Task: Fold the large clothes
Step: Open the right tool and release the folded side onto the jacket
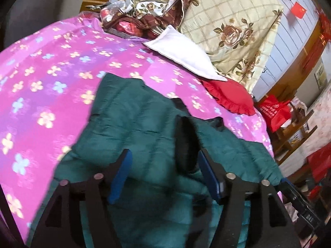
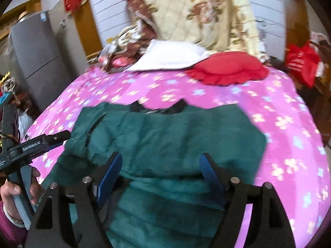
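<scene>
Above the green jacket [image 2: 165,144], both grippers tilt downward, fingers apart.

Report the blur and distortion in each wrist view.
Left wrist view: motion smear softens the green quilted jacket and pink floral bedspread; fisheye bends the bed's edge. Right wrist view: stronger smear across the jacket and red cushion, with dark corners.
</scene>
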The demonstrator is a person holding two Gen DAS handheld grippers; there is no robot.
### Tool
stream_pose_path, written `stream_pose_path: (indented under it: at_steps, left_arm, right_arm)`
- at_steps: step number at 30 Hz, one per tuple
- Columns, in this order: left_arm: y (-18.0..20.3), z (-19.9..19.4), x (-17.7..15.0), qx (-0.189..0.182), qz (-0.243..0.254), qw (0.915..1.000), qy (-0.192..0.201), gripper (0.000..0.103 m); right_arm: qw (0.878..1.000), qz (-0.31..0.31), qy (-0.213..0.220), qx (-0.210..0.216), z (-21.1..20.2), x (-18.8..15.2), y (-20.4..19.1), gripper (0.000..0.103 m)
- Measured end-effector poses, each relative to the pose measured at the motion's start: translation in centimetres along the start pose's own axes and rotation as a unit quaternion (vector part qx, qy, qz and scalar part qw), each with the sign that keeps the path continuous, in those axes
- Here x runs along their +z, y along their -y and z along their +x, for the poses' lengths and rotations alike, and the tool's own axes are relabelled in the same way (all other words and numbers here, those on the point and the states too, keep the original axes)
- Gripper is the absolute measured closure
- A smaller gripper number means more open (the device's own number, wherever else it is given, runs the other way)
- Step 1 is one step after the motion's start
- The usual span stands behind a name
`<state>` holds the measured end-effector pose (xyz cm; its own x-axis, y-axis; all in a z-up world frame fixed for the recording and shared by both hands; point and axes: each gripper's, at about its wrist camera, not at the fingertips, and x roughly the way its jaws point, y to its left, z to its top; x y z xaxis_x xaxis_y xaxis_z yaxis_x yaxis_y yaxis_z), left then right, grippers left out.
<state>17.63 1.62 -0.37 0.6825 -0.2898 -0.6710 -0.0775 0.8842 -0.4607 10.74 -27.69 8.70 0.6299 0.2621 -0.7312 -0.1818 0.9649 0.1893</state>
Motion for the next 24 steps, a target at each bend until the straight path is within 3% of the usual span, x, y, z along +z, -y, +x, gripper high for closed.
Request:
stream_pose_path:
  at_steps: [4, 6, 8, 10, 17, 24]
  left_arm:
    - [2.1, 3.4, -0.2, 0.016, -0.001, 0.9986, -0.050, 0.052]
    - [2.7, 4.4, -0.4, 0.023, 0.002, 0.9983, -0.054, 0.053]
    - [3.2, 5.4, -0.5, 0.031, 0.007, 0.9982, -0.052, 0.065]
    - [3.7, 5.7, -0.3, 0.039, 0.026, 0.9978, -0.047, 0.100]
    - [4.1, 2.3, 1.8, 0.067, 0.086, 0.9938, 0.021, 0.103]
    - [0.0, 0.9, 3.5, 0.114, 0.096, 0.9877, 0.048, 0.103]
  right_arm:
    - [0.999, 0.013, 0.018, -0.031, -2.5, 0.4, 3.0, 0.021]
    - [0.998, 0.025, 0.028, -0.043, -3.7, 0.6, 4.7, 0.021]
    - [0.997, 0.040, 0.036, -0.053, -4.6, 0.7, 6.2, 0.021]
    - [0.996, 0.057, 0.038, -0.064, -5.0, 0.6, 7.5, 0.021]
    - [0.993, 0.086, 0.029, -0.072, -3.1, 0.3, 9.3, 0.021]
    - [0.996, 0.067, 0.009, -0.057, 1.3, 0.8, 6.8, 0.021]
